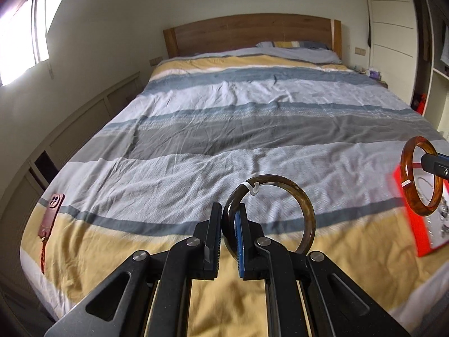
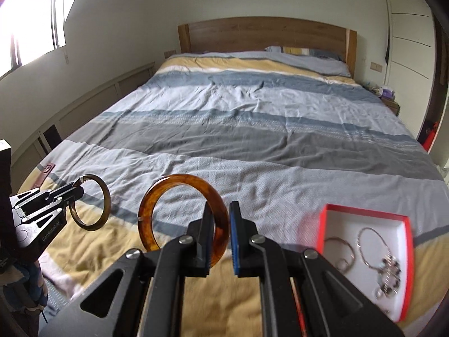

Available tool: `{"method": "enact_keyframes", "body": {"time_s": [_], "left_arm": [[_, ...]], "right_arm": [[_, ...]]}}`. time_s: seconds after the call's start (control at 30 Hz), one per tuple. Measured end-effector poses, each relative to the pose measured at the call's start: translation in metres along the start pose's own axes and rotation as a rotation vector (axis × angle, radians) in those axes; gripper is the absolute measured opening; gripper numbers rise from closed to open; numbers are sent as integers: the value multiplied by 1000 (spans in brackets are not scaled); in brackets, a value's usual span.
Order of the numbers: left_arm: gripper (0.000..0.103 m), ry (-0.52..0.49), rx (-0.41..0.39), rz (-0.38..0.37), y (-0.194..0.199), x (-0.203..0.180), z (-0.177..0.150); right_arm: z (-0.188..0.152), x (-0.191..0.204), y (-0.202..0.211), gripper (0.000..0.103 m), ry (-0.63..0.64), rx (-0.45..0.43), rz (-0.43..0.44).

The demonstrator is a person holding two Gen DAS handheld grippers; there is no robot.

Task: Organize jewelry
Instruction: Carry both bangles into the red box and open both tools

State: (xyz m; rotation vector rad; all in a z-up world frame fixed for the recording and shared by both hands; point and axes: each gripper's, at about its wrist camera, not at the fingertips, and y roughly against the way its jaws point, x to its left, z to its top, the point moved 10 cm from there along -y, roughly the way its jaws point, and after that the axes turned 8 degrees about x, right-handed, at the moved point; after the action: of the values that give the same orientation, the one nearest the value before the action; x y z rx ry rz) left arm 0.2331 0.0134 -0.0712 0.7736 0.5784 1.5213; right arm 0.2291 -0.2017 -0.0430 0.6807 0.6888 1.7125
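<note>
Window [image 1: 25, 36]: on the left wall, very bright.
Phone [image 1: 50, 214]: a red phone with a cord lies flat near the left edge of the bed.
Bed [image 1: 238, 129]: big and wide, with a striped cover in blue, grey, white and yellow. The middle and far end have lots of open room. The wooden headboard [image 1: 252, 32] is at the far end.
Left gripper [image 1: 228, 219]: held up over the yellow stripe near the foot of the bed. Its jaws are almost closed and pinch the left side of the dark bangle.
Dark bangle [image 1: 307, 210]: a brown-green ring, standing up on its edge in the air, off the cover. A small white tag is at its top.
Right gripper [image 2: 220, 219]: held up over the bed, to the right of the left gripper and well apart from it. Its jaws are a bit open. The right side of the amber bangle sits between them, against the left jaw. I cannot tell if the blue jaw touches it.
Amber bangle [image 2: 157, 193]: orange-brown and shiny, standing up on its edge above the cover.
Red box [image 2: 325, 224]: open, white inside, lying on the bed near the right edge. A thin bracelet [image 2: 341, 248] and a beaded necklace [image 2: 388, 269] are in it.
Wardrobe [image 1: 390, 22]: white, past the right side of the bed.
</note>
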Motion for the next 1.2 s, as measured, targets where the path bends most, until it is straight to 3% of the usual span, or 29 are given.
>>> {"method": "enact_keyframes", "body": {"time_s": [0.47, 0.67, 0.87, 1.2], "left_arm": [[9, -77, -134, -138, 115, -91, 1], [9, -133, -147, -215, 137, -146, 3], [9, -200, -124, -280, 128, -204, 4], [9, -292, -43, -335, 65, -289, 16]], "right_arm": [[-44, -86, 126, 9, -117, -111, -116], [-65, -130, 155, 9, -178, -135, -167], [-87, -179, 152, 10, -231, -104, -229], [-115, -236, 84, 10, -251, 30, -273]]}}
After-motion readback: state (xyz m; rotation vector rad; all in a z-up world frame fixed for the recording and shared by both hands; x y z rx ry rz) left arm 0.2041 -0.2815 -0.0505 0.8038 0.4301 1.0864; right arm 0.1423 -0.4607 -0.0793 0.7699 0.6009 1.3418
